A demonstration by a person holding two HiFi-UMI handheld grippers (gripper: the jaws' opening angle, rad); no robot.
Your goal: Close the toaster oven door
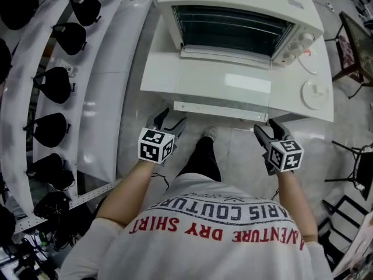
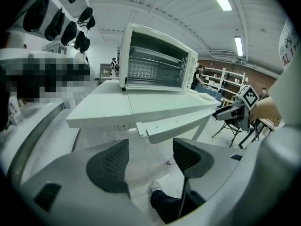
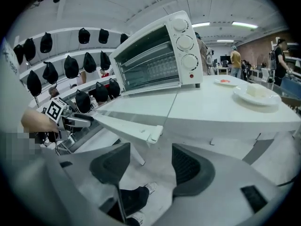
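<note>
Two grippers hang just off the near edge of the white bench point(image 1: 157, 69) in the head view: the left gripper point(image 1: 170, 121) near the left end of the door point(image 1: 224, 89), the right gripper point(image 1: 267, 130) near its right end. The door lies open and flat, its front edge jutting past the bench's near edge. The toaster oven point(image 1: 233, 22) stands at the far edge with its cavity exposed. A plate point(image 1: 315, 94) sits near the bench's right edge.

In the left gripper view, the fingers point(image 2: 110, 166) stand wide apart with nothing between them. The door's corner is ahead and above, clear of both pads.

In the right gripper view, that gripper's fingers point(image 3: 190, 171) are likewise spread and empty. The door's other corner is just beyond them, untouched.
</note>
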